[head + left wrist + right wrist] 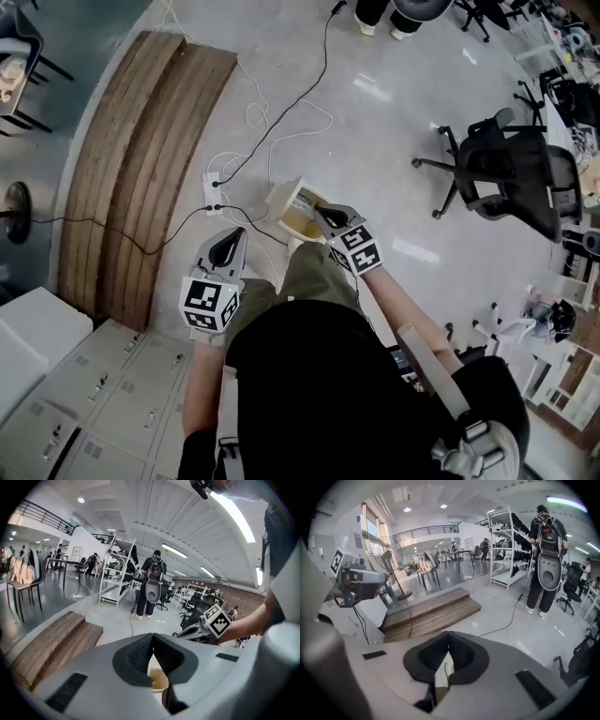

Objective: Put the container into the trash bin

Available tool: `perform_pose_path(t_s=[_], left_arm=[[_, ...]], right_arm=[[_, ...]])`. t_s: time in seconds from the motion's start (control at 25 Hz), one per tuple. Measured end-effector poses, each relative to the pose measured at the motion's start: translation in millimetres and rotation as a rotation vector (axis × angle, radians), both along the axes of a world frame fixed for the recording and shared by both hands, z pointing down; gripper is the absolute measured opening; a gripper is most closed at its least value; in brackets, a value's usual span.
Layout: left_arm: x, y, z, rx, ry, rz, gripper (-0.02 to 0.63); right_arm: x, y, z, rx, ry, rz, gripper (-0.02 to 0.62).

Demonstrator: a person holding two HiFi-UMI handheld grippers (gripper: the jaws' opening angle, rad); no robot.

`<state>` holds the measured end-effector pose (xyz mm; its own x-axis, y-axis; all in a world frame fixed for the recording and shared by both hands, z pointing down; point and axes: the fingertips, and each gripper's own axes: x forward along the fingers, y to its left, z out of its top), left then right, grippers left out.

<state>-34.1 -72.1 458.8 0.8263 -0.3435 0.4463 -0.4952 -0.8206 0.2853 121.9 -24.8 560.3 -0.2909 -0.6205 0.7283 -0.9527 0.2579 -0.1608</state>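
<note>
The container (296, 210) is a pale, yellowish open box hanging above the floor in front of my knees. My right gripper (324, 218) is shut on its near wall. In the right gripper view the thin white wall (442, 673) sits pinched between the jaws of the right gripper (448, 654). My left gripper (231, 240) is held lower left of the container, apart from it, shut and empty. In the left gripper view the jaws of the left gripper (153, 641) meet, and the container (158, 680) shows beyond them. No trash bin is in view.
A wooden step platform (141, 159) lies to the left, with a power strip (214, 184) and cables trailing over the floor. A black office chair (511, 178) stands at the right. Grey lockers (94, 394) are at lower left. A person with a backpack (546, 559) stands beside a shelf rack (506, 545).
</note>
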Motion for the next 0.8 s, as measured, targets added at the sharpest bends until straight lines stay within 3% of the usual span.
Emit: perform_pose_path(t_s=[0.48, 0.8], left_arm=[[2, -11, -59, 0.097, 0.078, 0.064, 0.008], [6, -7, -109, 0.210, 0.129, 0.124, 0.008]], right_arm=[[-16, -7, -110, 0.243, -0.013, 0.041, 0.015], [-31, -11, -182, 0.426, -0.025, 0.029, 0.015]])
